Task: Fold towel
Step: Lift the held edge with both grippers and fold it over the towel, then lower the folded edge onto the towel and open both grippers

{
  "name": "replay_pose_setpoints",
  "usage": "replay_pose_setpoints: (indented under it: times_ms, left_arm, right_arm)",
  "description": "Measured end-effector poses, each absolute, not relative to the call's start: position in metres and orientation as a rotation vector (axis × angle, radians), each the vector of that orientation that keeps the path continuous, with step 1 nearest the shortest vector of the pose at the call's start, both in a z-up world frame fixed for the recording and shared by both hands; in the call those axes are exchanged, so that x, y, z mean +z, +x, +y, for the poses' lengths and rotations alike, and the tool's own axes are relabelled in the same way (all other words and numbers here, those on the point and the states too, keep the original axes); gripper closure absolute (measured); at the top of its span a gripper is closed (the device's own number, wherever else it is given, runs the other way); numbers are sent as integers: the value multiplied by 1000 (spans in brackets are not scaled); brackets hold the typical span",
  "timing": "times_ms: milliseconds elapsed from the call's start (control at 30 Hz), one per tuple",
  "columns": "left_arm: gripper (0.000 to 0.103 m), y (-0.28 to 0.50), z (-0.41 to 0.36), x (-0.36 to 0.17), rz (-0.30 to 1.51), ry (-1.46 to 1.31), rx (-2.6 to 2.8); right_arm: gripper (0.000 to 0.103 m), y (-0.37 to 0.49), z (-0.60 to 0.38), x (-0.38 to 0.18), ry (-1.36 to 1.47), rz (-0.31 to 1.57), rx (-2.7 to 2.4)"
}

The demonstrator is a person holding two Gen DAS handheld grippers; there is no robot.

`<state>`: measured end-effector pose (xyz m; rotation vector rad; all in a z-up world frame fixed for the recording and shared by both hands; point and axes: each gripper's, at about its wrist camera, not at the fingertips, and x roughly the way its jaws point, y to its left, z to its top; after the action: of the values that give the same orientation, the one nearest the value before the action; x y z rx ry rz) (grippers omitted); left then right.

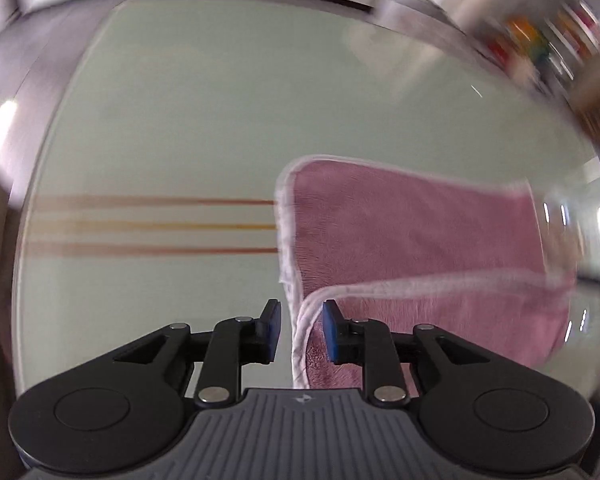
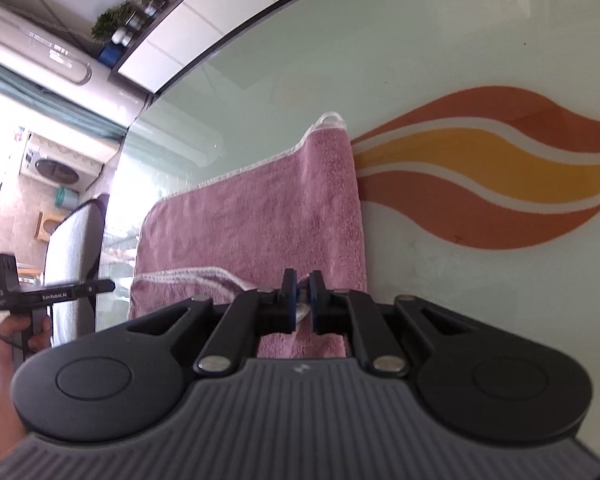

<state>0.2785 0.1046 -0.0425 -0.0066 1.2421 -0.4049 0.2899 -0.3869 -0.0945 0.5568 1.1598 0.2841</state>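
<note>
A pink towel (image 1: 420,232) with a white hem lies folded on the pale green glass table (image 1: 180,120). In the left wrist view my left gripper (image 1: 301,306) stands open at the towel's near left corner. The doubled hem hangs between its blue pads without either pad pressing on it. In the right wrist view the same towel (image 2: 260,216) stretches away from me. My right gripper (image 2: 303,280) is shut on a bunched white-edged corner at the near end, held just above the layer below.
An orange and yellow wave pattern (image 2: 500,168) is printed in the table (image 2: 420,40) right of the towel. A person's hand (image 2: 16,332) holds the other gripper's handle at the far left. A chair back (image 2: 72,264) stands past the table's left edge.
</note>
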Motion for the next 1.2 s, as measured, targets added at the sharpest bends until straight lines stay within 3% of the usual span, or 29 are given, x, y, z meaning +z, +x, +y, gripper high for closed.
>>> replay_pose_setpoints:
  times_ms: [467,767,1000,1200]
  left_arm:
    - [77,300,44,-70,1259,558,-834]
    - [78,299,45,-75,1247,650,-997]
    - [95,285,47,-72,1176,674,-1000]
    - [96,274,50,-60,1106,674,-988]
  right_arm:
    - [97,290,-391,-96,550,1187,304]
    - [97,290,-388,-96,536,1199,332]
    - [97,291,-392,-97,550,1197,328]
    - [97,287,-399,-98,572,1183,315]
